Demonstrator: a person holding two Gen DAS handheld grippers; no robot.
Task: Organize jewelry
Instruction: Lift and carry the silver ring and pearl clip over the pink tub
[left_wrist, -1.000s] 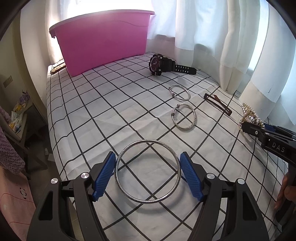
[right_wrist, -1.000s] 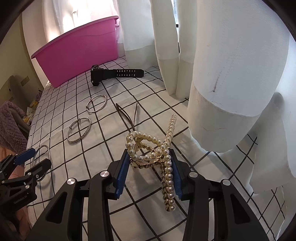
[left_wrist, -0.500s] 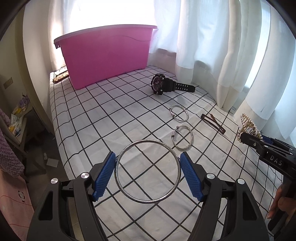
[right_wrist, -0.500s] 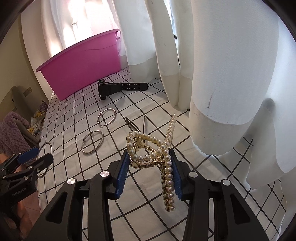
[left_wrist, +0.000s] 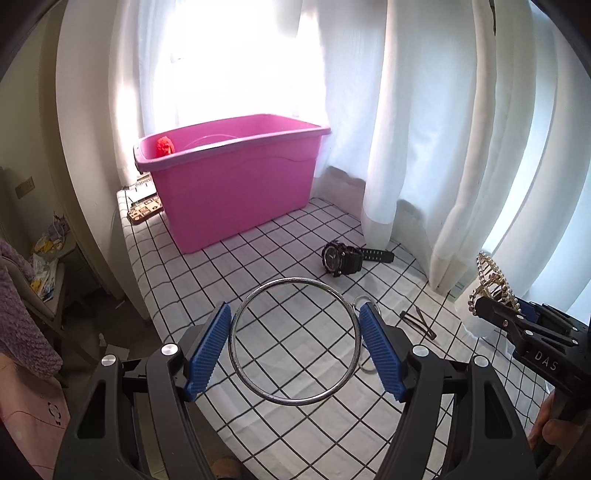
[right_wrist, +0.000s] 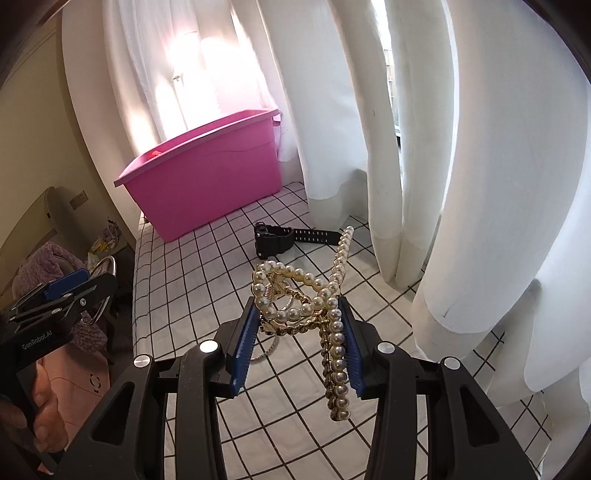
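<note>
My left gripper (left_wrist: 295, 343) is clamped across a large silver bangle (left_wrist: 293, 341), one blue pad on each side of the ring, and the bangle hangs in the air above the bed (left_wrist: 258, 251) with its black-and-white grid sheet. My right gripper (right_wrist: 297, 332) is clamped on a pearl hair claw (right_wrist: 306, 306); its pearl-studded arms stick up and forward past the pads, and one row of pearls runs down between them. From the left wrist view the same claw shows at the right edge, raised in the right gripper's fingers (left_wrist: 495, 310), with part of my hand (left_wrist: 550, 432) on the handle below.

Ahead, at the far end of the bed, stands a pink plastic bin (left_wrist: 229, 184) against the white curtains (left_wrist: 424, 129); something red (left_wrist: 164, 146) peeks over its near-left rim. A black digital watch (left_wrist: 338, 258) lies on the sheet between the bin and my grippers, its strap stretched toward the curtains. A thin brown hair clip (left_wrist: 417, 321) lies on the sheet to the right of the bangle. A smaller silver ring (left_wrist: 360, 301) lies on the sheet, mostly hidden behind my left gripper's right pad. In the right wrist view, another small ring (right_wrist: 267, 350) shows just under the claw.
</note>
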